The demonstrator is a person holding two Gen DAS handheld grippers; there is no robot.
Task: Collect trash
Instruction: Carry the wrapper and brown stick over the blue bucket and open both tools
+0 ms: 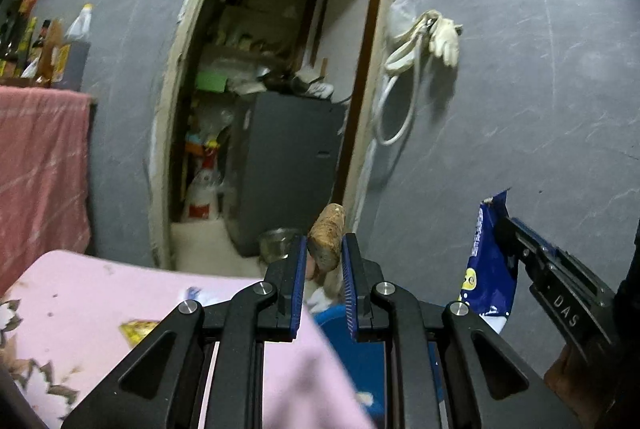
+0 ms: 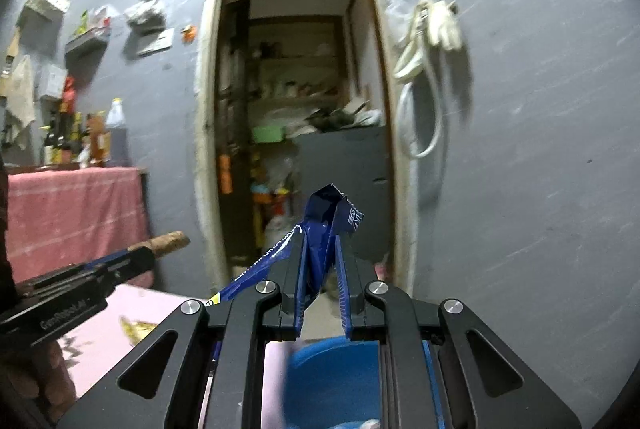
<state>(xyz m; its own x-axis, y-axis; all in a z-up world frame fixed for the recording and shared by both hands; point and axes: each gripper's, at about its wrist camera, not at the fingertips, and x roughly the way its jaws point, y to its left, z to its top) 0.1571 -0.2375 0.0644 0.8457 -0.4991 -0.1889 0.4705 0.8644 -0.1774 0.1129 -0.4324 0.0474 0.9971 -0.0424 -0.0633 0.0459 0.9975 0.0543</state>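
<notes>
grey wall (image 2: 520,149), open doorway (image 2: 296,69) onto cluttered storeroom shelves (image 2: 292,93), grey cabinet (image 1: 288,165), pink-draped side table (image 2: 72,213), bottles (image 2: 92,137)

My left gripper (image 1: 324,261): black, blue pads, pinching brown cob-like scrap (image 1: 328,241). My right gripper (image 2: 320,269): same black and blue, clamping dark-blue wrapper (image 2: 324,225), white print. Pink tablecloth (image 1: 100,293). Blue bin (image 2: 332,369). Grey wall (image 1: 520,109).
</notes>
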